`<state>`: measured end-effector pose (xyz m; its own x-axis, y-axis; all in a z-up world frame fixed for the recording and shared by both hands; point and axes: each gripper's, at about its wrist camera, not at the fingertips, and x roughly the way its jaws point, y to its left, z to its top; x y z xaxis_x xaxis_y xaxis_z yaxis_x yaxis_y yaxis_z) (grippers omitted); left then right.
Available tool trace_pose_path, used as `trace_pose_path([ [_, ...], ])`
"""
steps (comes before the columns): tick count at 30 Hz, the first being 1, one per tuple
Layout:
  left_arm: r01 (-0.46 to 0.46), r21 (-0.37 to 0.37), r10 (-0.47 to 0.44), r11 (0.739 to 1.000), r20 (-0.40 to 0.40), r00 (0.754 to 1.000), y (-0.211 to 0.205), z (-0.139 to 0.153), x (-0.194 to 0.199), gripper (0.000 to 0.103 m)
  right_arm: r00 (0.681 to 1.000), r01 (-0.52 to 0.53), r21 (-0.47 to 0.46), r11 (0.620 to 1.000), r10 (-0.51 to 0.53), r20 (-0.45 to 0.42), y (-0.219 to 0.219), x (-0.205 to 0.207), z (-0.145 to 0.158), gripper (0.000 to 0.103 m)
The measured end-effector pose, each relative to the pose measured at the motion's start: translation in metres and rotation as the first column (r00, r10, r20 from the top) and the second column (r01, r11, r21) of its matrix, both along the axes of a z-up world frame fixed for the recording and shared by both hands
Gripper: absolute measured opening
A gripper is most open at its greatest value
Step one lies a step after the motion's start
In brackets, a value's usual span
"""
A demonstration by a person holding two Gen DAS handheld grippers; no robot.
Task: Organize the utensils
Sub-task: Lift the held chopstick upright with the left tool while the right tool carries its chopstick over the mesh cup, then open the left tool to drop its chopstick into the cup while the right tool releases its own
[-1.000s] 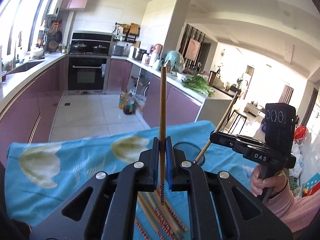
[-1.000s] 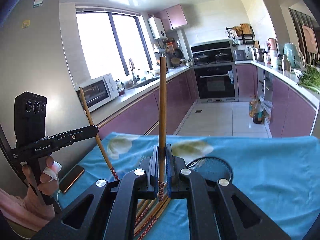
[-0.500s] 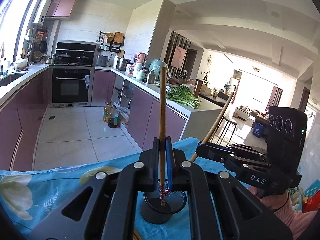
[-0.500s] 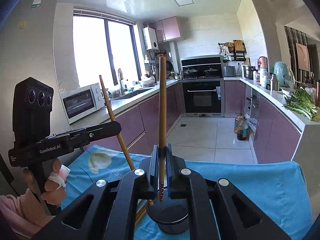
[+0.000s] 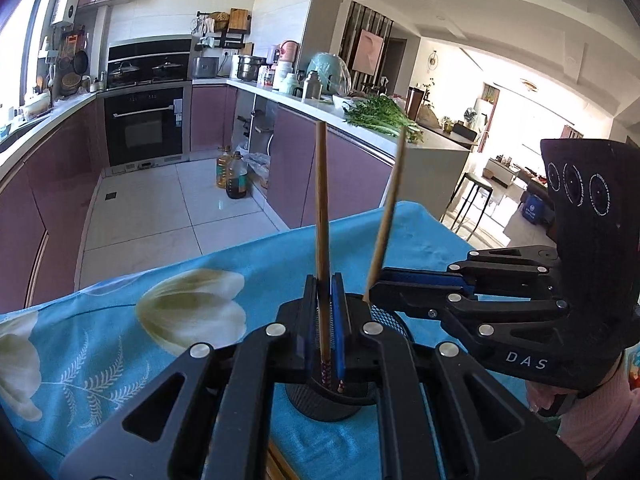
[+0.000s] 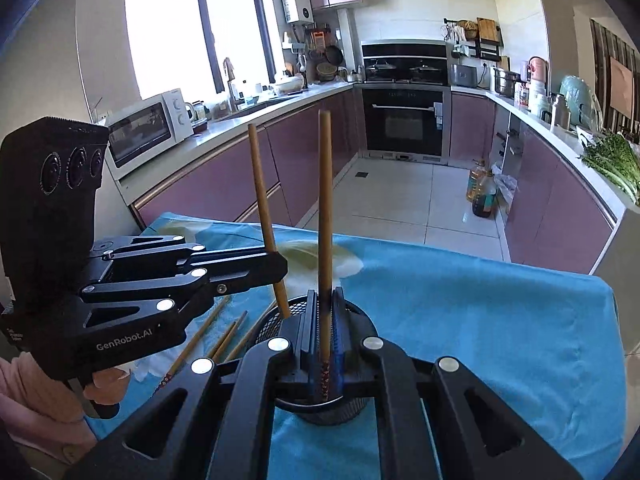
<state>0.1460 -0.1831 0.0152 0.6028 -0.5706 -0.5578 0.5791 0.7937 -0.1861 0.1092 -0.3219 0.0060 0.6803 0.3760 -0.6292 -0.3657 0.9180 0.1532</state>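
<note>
A black mesh cup (image 5: 328, 402) (image 6: 332, 412) stands on the blue flowered cloth (image 5: 120, 344). My left gripper (image 5: 324, 284) is shut on a wooden chopstick (image 5: 321, 220) held upright, its patterned tip just inside the cup's mouth. My right gripper (image 6: 325, 296) is shut on a second chopstick (image 6: 325, 208), also upright with its tip in the cup. Each gripper shows in the other's view: the right gripper (image 5: 374, 288) comes in from the right with its chopstick (image 5: 388, 212) leaning, the left gripper (image 6: 280, 268) from the left with its chopstick (image 6: 262, 208).
Several loose chopsticks (image 6: 216, 332) lie on the cloth left of the cup. The cloth's far edge (image 6: 480, 252) drops to the tiled kitchen floor. Hands in pink sleeves (image 6: 28, 400) hold the gripper handles close on both sides.
Both grippers have come together over the mesh cup and sunk. The left swung away from the loose chopsticks. The two held chopsticks' tips now reach into the cup.
</note>
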Motion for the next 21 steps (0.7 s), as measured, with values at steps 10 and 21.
trace_pose_path([
  [10,-0.069,-0.025,0.070,0.997,0.064,0.995,0.037,0.007,-0.016,0.032,0.998,0.040,0.092,0.995,-0.044,0.037,-0.003,-0.013,0.004,0.025],
  [21,-0.215,0.045,0.210,0.976,0.093,0.973,0.127,-0.001,-0.072,0.053,0.990,-0.140,0.119,0.983,0.135,0.045,0.039,-0.066,-0.004,0.042],
])
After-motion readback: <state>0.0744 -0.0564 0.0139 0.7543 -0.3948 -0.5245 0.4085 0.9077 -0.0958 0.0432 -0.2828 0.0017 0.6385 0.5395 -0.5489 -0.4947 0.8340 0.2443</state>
